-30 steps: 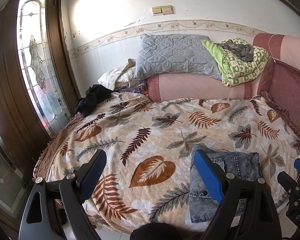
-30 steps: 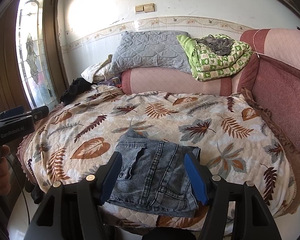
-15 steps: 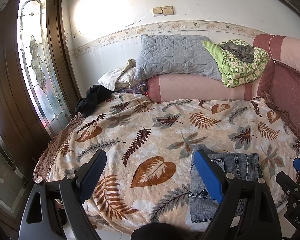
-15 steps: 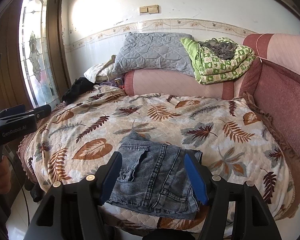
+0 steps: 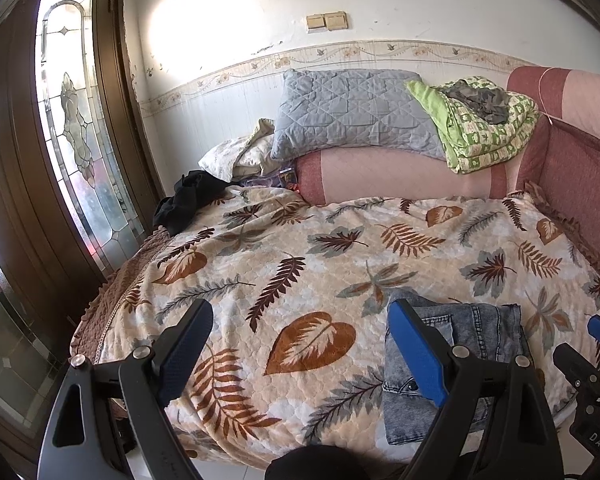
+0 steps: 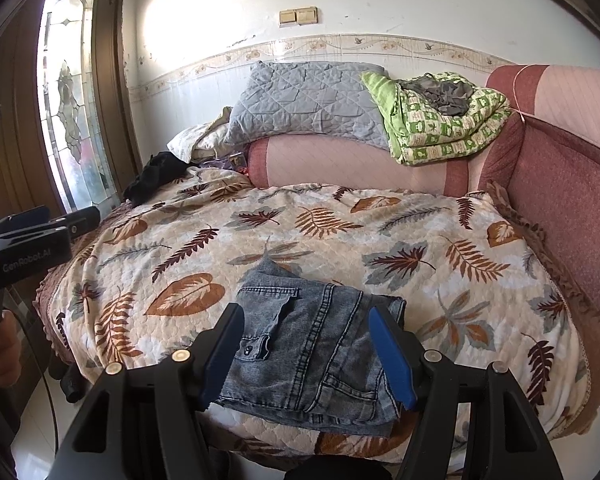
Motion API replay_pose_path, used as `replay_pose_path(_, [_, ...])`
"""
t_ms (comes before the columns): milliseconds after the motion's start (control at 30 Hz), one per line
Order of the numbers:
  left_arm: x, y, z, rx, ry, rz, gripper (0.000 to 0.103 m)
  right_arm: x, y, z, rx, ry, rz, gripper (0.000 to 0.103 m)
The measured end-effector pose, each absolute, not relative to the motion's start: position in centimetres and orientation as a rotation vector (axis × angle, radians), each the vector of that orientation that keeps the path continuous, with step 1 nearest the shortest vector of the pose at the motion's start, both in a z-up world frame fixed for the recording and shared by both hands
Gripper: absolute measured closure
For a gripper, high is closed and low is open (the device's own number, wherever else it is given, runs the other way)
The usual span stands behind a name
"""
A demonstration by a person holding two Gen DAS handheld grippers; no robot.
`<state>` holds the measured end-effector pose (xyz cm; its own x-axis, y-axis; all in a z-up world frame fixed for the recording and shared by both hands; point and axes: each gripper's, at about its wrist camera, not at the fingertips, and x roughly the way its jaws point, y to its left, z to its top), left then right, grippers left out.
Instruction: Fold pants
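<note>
On the left a glazed door point(image 5: 80, 168) stands close to the bed's point(image 5: 260, 264) left edge, with only a narrow strip of floor point(image 6: 36, 420) between them. The near edge of the bed curves across the foreground in both views, and most of the leaf-print cover is bare, giving open room to the left of and behind the pants point(image 6: 312, 344). The pants lie folded into a compact block at the near edge, right of centre in the left wrist view.

The left gripper point(image 5: 300, 356) hovers over bare cover with its fingers wide apart and nothing between them; its right finger overlaps the pants' left edge in the picture. The right gripper point(image 6: 308, 356) hangs over the pants, fingers apart on either side of them and not pressing.

At the back left a black garment point(image 5: 188, 200) sits on the bed's corner, then a pale pillow point(image 5: 240, 152), a grey pillow point(image 5: 352, 112) on a pink bolster point(image 5: 400, 176), and a folded green quilt point(image 5: 488, 128). A red padded wall point(image 6: 560, 184) closes the right side.

In the right wrist view the left gripper's body reads "GenRobot.AI" point(image 6: 26, 262); a hand point(image 6: 2, 348) holds its grip. The letters "DA" point(image 5: 594, 438) show on the right gripper in the left view.
</note>
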<state>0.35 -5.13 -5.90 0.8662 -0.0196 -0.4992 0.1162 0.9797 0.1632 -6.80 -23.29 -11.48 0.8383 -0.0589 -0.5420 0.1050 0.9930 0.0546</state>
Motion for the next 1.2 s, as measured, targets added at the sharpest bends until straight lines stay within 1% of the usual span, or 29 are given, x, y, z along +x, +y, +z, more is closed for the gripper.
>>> replay_pose_path(1200, [0.59, -4.71, -6.8, 0.201, 0.527, -0.08, 0.013, -6.68, -23.27, -12.07, 0.086, 0.582, -0.089, 0.035])
